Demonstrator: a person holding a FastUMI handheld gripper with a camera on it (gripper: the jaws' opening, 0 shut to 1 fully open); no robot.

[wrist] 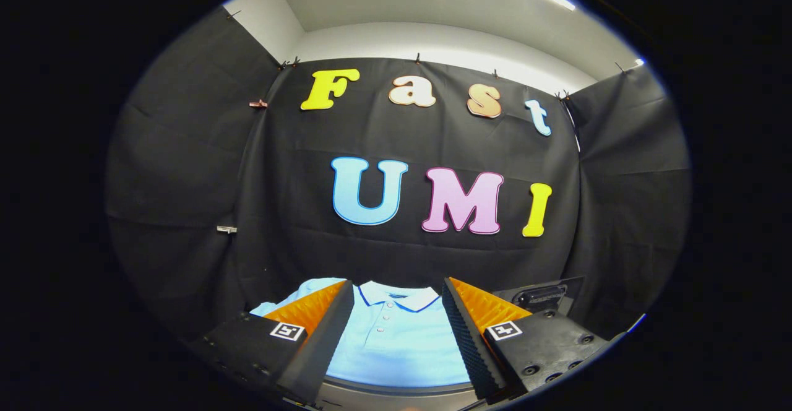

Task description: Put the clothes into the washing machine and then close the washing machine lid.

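Fingers [346, 312] of the gripper [398, 330] stand wide apart, released, with nothing clamped between them. Neither one presses on cloth; from this low view I cannot tell whether their tips touch anything at all.

Between the two fingers and just ahead of them lies the shirt [396, 343], a light blue polo laid flat with its front facing up. Its collar [399, 296] is white with a thin dark stripe along the edge, and it points away from the gripper, toward the black cloth wall [402, 256] behind. A short row of small buttons [385, 318] runs down from the collar, roughly midway between the fingers. One sleeve [309, 288] spreads out past the left finger, partly hidden by it.

The near hem of the shirt ends at a grey, curved surface [396, 392] that shows just under the gripper; what that surface belongs to is not clear from here.

Beyond the right finger, beside the shirt, sits a dark box-like object [544, 296] with a raised panel on top; most of it is hidden and I cannot say what it is.

The cloth wall hangs in folds behind everything, pinned along its top edge by small clips [258, 104], with a pale wall [445, 43] above it.
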